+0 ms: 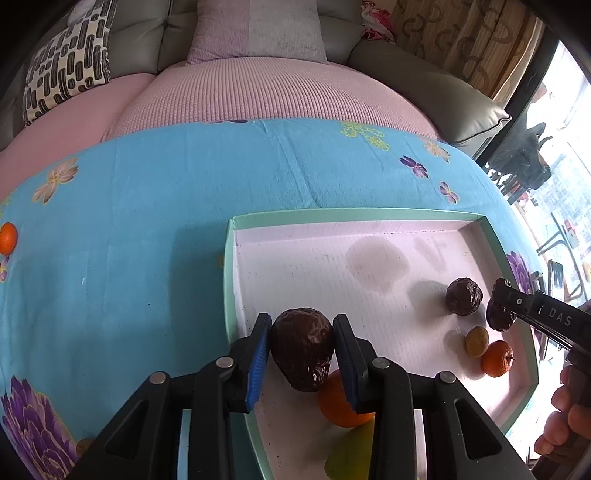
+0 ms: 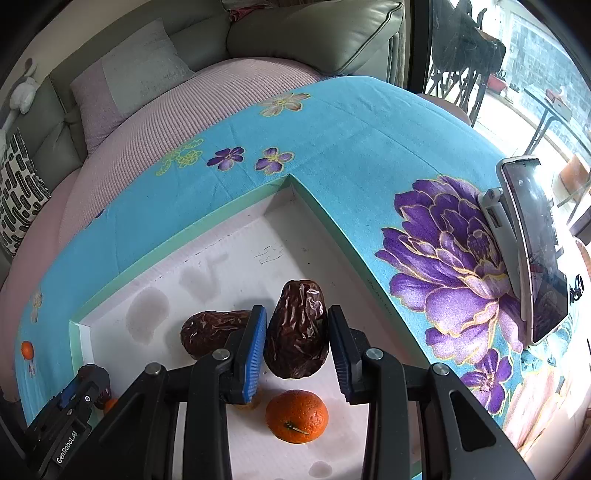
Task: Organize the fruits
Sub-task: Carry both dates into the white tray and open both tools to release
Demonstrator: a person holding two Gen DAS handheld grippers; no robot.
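My left gripper (image 1: 302, 350) is shut on a dark wrinkled date (image 1: 302, 347) and holds it above the near left part of the white tray (image 1: 229, 280). An orange (image 1: 338, 402) and a yellow-green fruit (image 1: 349, 456) lie under it. My right gripper (image 2: 297, 349) is shut on a second date (image 2: 297, 328) above the tray's right side (image 2: 332, 218). It also shows in the left wrist view (image 1: 498, 306). In the tray lie another date (image 2: 212, 330), a small orange (image 2: 297, 415) and a small yellowish fruit (image 1: 476, 341).
A small orange (image 1: 7, 238) lies on the blue flowered cloth (image 1: 147, 221) at the far left, outside the tray. A phone on a stand (image 2: 532, 251) stands at the table's right edge. A sofa with cushions (image 1: 258, 33) runs behind the table.
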